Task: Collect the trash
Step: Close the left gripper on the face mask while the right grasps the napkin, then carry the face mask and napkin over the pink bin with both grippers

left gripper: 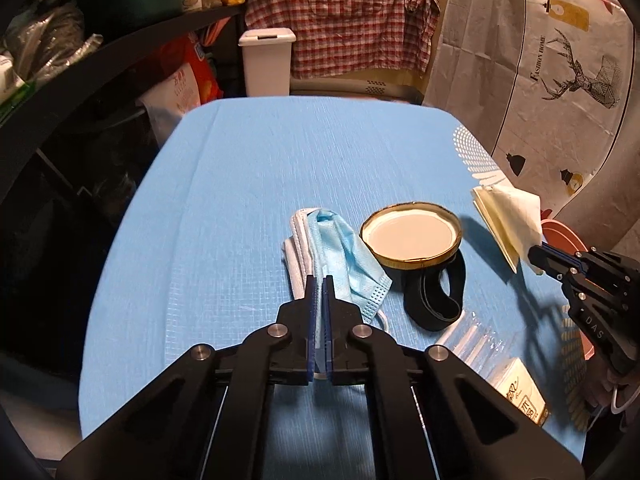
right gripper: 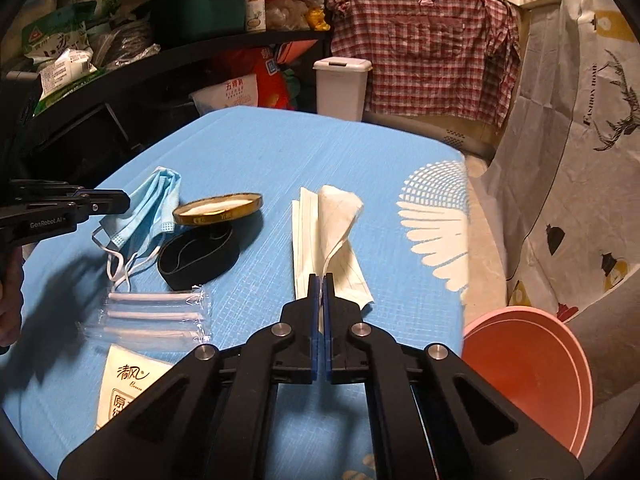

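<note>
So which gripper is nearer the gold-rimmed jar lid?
Left. The left gripper is shut on the blue face mask lying right beside the jar lid. The right gripper holds the white mask farther off to the lid's right.

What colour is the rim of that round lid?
Gold, on the round metal lid with a white inside; the left wrist view shows it best.

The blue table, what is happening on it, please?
A person is collecting trash with two handheld grippers. The left gripper is shut on the blue face mask; the right gripper is shut on the white mask. The gold lid, black band and straws still lie on the table.
</note>
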Motion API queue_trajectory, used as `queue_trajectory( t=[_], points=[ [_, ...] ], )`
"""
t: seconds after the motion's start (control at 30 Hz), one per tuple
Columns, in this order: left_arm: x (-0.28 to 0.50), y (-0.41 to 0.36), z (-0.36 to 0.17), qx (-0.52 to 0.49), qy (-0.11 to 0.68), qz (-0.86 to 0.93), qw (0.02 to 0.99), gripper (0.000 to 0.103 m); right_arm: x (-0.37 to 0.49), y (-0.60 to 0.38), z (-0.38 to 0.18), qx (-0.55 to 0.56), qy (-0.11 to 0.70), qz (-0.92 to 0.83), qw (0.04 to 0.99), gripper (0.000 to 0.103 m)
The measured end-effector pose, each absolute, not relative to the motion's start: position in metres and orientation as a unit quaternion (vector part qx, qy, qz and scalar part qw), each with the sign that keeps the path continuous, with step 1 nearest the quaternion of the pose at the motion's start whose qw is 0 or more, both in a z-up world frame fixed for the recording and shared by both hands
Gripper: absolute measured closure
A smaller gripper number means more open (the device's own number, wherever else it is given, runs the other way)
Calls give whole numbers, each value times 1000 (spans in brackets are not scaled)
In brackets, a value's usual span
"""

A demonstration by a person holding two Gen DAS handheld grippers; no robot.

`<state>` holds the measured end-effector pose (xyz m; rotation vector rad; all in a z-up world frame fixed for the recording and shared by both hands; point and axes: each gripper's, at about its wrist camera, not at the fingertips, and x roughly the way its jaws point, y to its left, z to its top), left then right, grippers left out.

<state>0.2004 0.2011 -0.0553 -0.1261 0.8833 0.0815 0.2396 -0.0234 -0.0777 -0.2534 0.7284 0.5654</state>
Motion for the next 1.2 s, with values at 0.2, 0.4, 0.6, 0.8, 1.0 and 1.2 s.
queue_trajectory(
  t=[0.2,0.4,0.6,0.8,1.0,1.2],
  points=[
    [191,200,-40,-55,411,47,909,100,229,-35,-60,-117,334,268,896,101],
    [177,198,-21,-51,390,51,918,100,216,-49,-40,-104,318,265,904,101],
    [162,195,-3,-48,370,52,926,100,198,-61,-16,-94,296,262,914,101],
    [145,188,11,-41,350,49,934,101,179,-76,10,-86,267,256,925,101],
    [135,182,22,-36,336,44,940,101,163,-96,30,-80,250,244,933,101],
    [128,175,29,-37,326,37,944,101,146,-118,43,-71,246,231,939,101]
  ],
)
